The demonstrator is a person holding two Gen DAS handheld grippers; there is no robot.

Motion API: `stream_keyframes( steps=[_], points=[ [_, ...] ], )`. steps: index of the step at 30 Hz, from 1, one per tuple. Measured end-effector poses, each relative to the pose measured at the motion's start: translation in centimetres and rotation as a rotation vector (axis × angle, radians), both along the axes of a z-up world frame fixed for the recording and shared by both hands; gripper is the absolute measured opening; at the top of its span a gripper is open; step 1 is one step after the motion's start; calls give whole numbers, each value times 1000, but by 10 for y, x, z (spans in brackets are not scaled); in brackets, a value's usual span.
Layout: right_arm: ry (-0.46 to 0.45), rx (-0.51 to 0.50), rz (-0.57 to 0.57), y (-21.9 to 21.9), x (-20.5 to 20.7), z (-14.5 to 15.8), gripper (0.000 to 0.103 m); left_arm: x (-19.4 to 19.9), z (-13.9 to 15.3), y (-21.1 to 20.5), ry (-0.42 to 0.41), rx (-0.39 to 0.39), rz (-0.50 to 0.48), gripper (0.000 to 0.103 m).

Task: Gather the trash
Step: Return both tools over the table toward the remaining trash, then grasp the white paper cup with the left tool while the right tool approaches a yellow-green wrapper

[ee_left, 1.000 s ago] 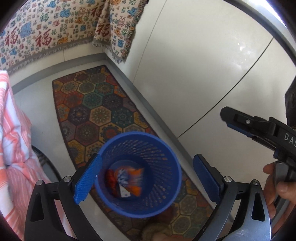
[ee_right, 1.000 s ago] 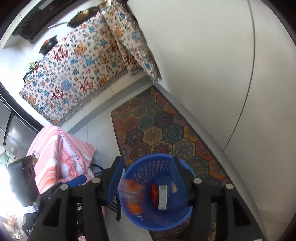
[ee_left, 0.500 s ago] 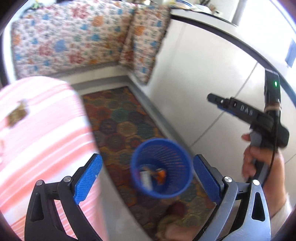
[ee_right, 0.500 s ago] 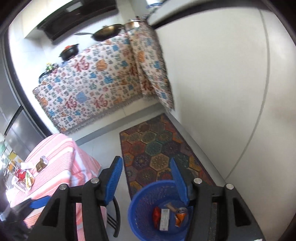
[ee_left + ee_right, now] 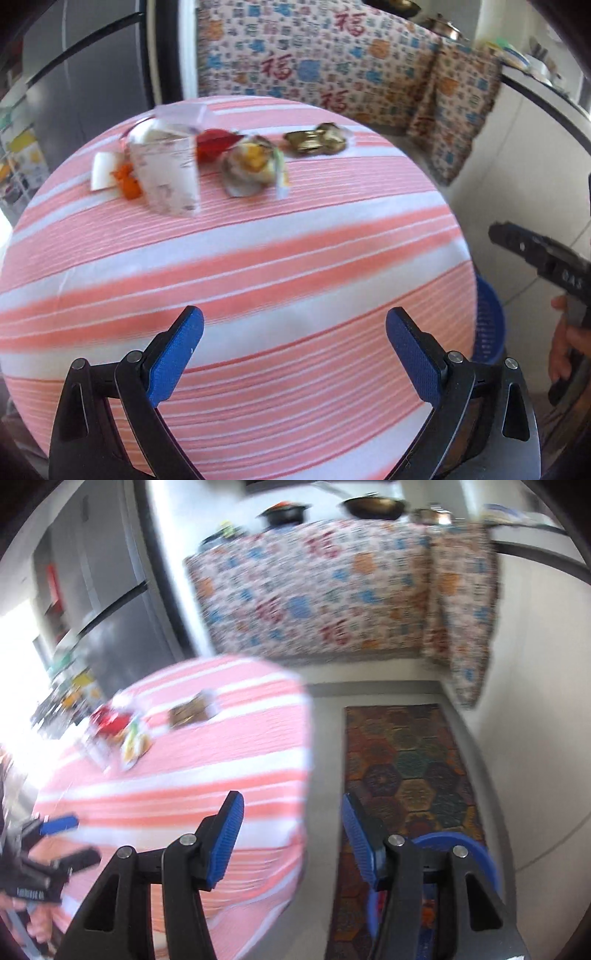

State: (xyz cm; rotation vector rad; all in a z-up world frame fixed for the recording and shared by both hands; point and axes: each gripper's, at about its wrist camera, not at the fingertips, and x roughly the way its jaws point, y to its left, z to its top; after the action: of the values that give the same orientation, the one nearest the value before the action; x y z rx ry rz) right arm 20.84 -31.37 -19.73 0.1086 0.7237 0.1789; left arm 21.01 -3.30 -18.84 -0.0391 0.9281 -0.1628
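Presently the left gripper (image 5: pixel 294 334) hangs over the striped table (image 5: pixel 258 258), jaws wide, holding nothing. Trash (image 5: pixel 255 164) lies at 12 o'clock (blurred). Right gripper (image 5: pixel 291 829): spread apart, empty, with the bin (image 5: pixel 476 853) at 4 o'clock.

A round counter (image 5: pixel 258 266) wears a pink-and-white striped cloth. Behind it hangs a patterned fabric (image 5: pixel 314 590) with red characters. A hexagon-patterned rug (image 5: pixel 402 760) lies on the pale floor (image 5: pixel 325 746) beside white cabinets (image 5: pixel 535 664).
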Motion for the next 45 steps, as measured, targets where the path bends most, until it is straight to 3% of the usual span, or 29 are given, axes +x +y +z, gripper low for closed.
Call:
stream_keyframes(
  steps=[4,10,17,22,39,45],
  points=[
    [54,-64,173,73,2,-18,56,6,-12,35,10,42,66,99],
    [58,-122,232,123,8,-26,56,19,-28,51,11,133,119,99],
    [117,-160,237,148,30,-40,56,24,-30,62,20,111,141,101],
    [107,-235,268,162,28,-43,63,24,-31,64,23,109,146,103],
    [125,-226,272,164,33,-43,68,21,-28,68,28,105,134,103],
    [129,-227,279,164,34,-43,69,53,-25,65,53,117,169,102]
  ],
)
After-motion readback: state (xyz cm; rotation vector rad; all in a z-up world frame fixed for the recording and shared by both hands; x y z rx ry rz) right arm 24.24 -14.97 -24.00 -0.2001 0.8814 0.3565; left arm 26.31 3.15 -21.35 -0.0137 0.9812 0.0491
